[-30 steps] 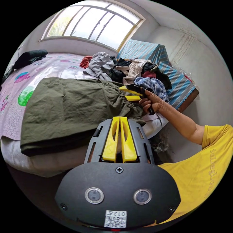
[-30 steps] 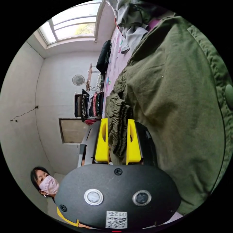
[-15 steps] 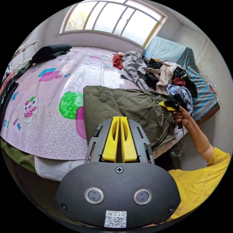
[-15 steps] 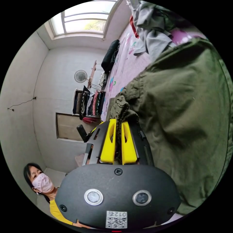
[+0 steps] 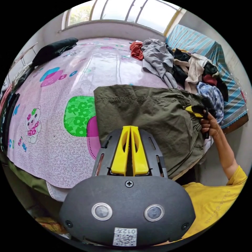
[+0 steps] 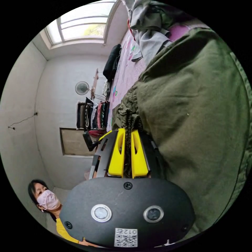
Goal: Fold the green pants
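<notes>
Left gripper (image 5: pixel 130 128): fingers closed together, gripping nothing, above the near bed (image 5: pixel 52 126) edge. Green pants (image 5: pixel 147 118): folded compact on bed, beside clothes pile (image 5: pixel 183 68). Right gripper (image 6: pixel 127 131): fingers clamped on gathered waistband. Fold apparently well advanced; final tidying and release remain.

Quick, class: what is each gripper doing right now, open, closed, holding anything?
Left gripper: closed, holding nothing.
Right gripper: closed on the gathered waistband of the green pants.
</notes>
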The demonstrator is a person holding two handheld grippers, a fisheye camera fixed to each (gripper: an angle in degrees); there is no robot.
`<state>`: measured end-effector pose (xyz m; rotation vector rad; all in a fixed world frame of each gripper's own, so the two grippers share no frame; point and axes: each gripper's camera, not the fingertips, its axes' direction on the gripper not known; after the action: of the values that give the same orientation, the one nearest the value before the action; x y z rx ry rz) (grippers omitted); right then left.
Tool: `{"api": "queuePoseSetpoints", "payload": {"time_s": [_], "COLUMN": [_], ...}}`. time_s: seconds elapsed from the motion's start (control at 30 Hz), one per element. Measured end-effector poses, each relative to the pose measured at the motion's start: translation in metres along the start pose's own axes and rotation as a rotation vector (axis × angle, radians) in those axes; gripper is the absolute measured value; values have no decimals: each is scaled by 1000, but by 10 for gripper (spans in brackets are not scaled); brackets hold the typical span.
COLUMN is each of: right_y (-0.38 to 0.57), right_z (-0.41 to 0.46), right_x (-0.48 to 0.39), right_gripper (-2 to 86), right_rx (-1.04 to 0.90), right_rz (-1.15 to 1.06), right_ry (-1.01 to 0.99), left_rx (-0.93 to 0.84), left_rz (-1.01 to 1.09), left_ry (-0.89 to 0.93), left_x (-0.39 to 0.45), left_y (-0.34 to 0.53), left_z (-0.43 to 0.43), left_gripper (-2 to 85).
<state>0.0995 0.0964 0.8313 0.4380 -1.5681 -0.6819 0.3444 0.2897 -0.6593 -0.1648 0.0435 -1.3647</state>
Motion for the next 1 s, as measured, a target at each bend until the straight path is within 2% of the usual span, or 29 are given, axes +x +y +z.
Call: {"api": "queuePoseSetpoints", "payload": {"time_s": [0.23, 0.3, 0.37, 0.47, 0.53, 0.63, 0.73, 0.77, 0.87, 0.93, 0.97, 1.0], "right_y": [9, 16, 31, 44, 44, 37, 31, 31, 36, 44, 53, 58], "right_z": [39, 40, 44, 73, 113, 202, 262, 271, 276, 289, 301, 307], "right_x": [-35, -52, -92, -151, -181, -194, -168, -158, -150, -153, -156, -157], "right_gripper": [9, 8, 7, 7, 7, 6, 4, 2, 0, 0, 0, 0], "right_rx": [-48, 0, 116, 280, 251, 29, -95, -109, -63, -56, -45, -36], "right_rz": [-120, -149, -261, -408, -532, -678, -676, -684, -663, -689, -729, -753], "right_ry": [172, 254, 444, 550, 593, 699, 947, 991, 922, 957, 1008, 1036], "left_rx": [57, 68, 67, 67, 67, 64, 61, 61, 59, 34, 45, 142], "left_rz": [89, 102, 116, 133, 131, 106, 88, 87, 83, 45, 32, 10], "left_ry": [-45, -67, -96, -135, -134, -87, -47, -42, -25, 10, -7, -66], "left_x": [5, 9, 14, 20, 20, 12, 6, 6, 4, -2, -1, 5], "left_y": [8, 9, 8, 7, 5, 3, 1, 1, 0, -5, -7, -10], "left_z": [1, 0, 0, 0, -1, -2, -3, -3, -4, -13, -20, -38], "left_gripper": [0, 0, 0, 0, 0, -1, -1, -1, -1, 0, 1, 1]}}
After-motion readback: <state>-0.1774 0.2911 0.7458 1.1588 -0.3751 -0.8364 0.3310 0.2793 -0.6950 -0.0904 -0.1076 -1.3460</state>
